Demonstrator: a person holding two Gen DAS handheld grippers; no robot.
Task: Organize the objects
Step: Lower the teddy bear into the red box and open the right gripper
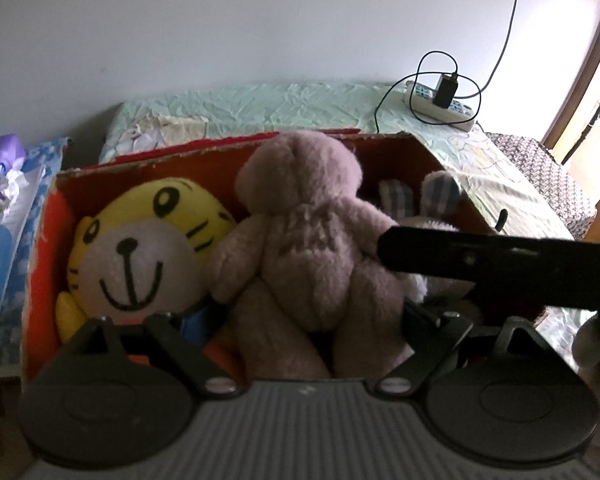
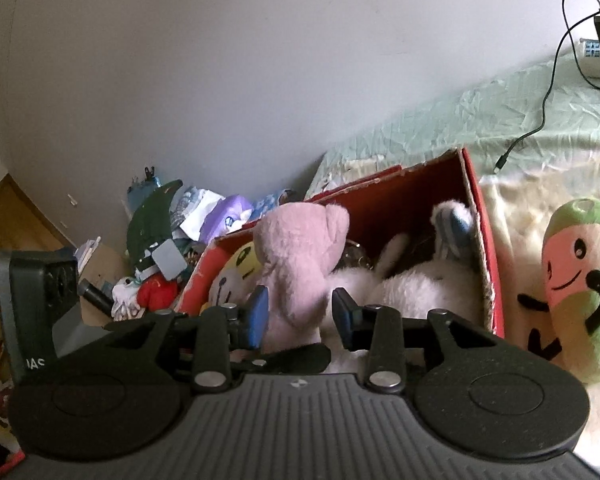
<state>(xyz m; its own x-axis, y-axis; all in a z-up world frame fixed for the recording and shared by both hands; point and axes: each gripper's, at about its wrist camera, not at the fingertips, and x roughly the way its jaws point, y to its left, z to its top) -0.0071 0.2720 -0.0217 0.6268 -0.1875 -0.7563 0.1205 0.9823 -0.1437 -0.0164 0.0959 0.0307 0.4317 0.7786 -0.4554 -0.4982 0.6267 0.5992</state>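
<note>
A red cardboard box [image 1: 44,240] stands on the bed and holds a yellow tiger plush [image 1: 140,248], a pink teddy bear [image 1: 312,240] and a white rabbit plush [image 2: 416,288]. My left gripper [image 1: 312,320] is spread around the bear's lower body; its fingertips are hidden behind the plush. My right gripper [image 2: 300,312] is open, with its blue pads [image 2: 256,312] on either side of the bear [image 2: 296,264], not pressing it. It crosses the left wrist view as a black bar [image 1: 500,268]. A green and pink plush [image 2: 580,296] lies outside the box [image 2: 488,240] on the right.
The bed has a green sheet [image 1: 260,108] against a white wall. A power strip with a charger and black cable [image 1: 444,96] lies at the bed's far right. A purple tissue pack [image 1: 0,172] and a pile of clutter [image 2: 160,240] lie left of the box.
</note>
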